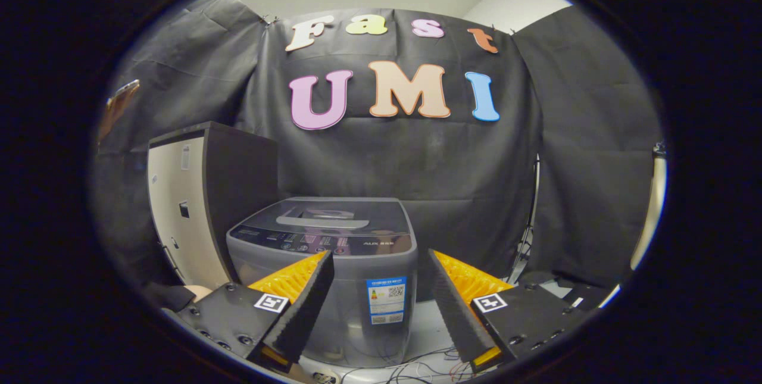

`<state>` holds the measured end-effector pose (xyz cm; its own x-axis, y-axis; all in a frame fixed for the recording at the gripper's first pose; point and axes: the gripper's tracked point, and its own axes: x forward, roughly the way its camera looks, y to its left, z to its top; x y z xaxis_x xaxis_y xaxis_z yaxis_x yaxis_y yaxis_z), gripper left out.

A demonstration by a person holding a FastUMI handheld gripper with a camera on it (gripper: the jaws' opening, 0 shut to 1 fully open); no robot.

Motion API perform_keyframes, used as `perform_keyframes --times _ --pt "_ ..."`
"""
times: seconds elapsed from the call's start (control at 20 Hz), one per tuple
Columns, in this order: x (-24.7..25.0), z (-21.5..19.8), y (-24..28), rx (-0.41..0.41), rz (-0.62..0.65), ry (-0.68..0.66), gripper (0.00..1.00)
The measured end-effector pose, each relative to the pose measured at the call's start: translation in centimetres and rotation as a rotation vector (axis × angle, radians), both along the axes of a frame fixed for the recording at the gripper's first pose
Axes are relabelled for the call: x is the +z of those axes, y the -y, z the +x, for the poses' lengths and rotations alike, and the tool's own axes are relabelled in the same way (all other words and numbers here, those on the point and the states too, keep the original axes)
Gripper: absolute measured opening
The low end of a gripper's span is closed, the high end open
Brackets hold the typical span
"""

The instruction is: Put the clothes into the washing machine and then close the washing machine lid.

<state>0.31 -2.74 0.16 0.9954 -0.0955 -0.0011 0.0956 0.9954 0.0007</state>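
I see a pale floor (pixel 428 318) carrying the grey washing machine (pixel 333 265), lid down, which stands just beyond my gripper (pixel 381 277) and its spread, empty fingers. Loose cables (pixel 417 366) lie at the machine's foot.

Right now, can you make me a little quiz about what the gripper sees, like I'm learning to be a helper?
1. True or false: the lid of the washing machine is down.
2. Pick one. The gripper has its fingers: A) pressed on a shirt, B) spread apart with nothing between them, C) pinching the lid.
3. Fill in: the tall cabinet stands ____ the washing machine, on the side of the gripper's left finger.

Key:
1. True. The lid lies flat on top.
2. B. The fingers are open, and the washing machine sits just beyond them.
3. Beside. It stands next to the machine, in front of the black cloth wall.
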Motion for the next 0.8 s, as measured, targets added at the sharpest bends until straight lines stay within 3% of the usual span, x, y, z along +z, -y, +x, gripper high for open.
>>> perform_keyframes --times 0.8 --pt "0.04 0.11 -0.01 0.000 -0.001 0.000 0.97"
